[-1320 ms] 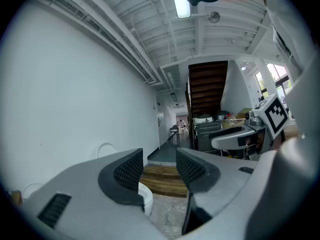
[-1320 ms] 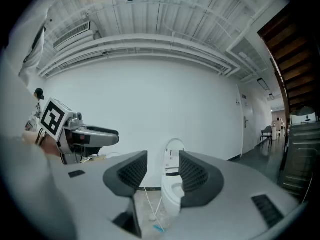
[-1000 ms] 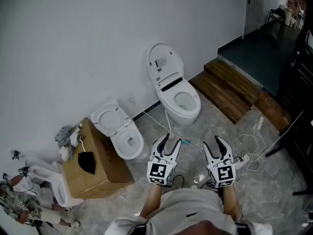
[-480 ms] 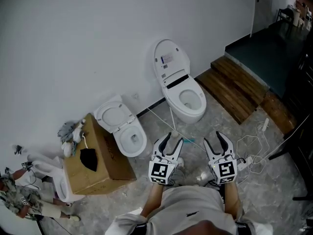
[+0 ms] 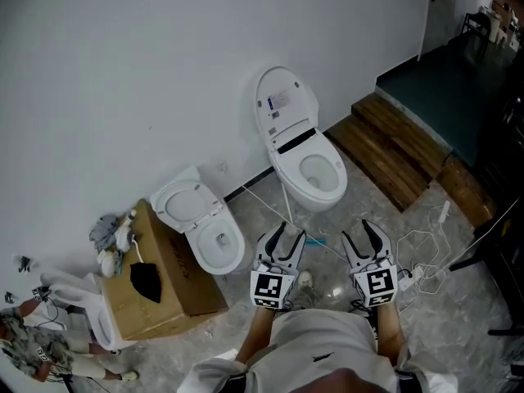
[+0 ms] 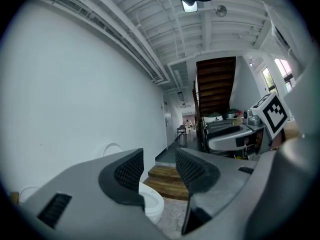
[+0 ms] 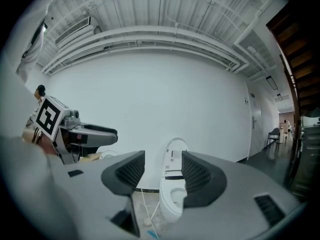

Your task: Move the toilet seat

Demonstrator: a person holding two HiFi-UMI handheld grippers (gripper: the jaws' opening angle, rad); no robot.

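Two grippers sit at lower centre, both empty: left gripper [image 5: 282,229] slightly open, right gripper [image 5: 368,226] closed. The toilet seat [image 5: 291,166] lies down on the centre toilet [image 5: 285,105], well apart.

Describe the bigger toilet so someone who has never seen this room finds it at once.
Follow the white wall toward the wooden steps; the larger toilet stands just before them, away from the cardboard box. Unlike the smaller toilet beside that box, its raised lid bears a label, with a dark band below it.
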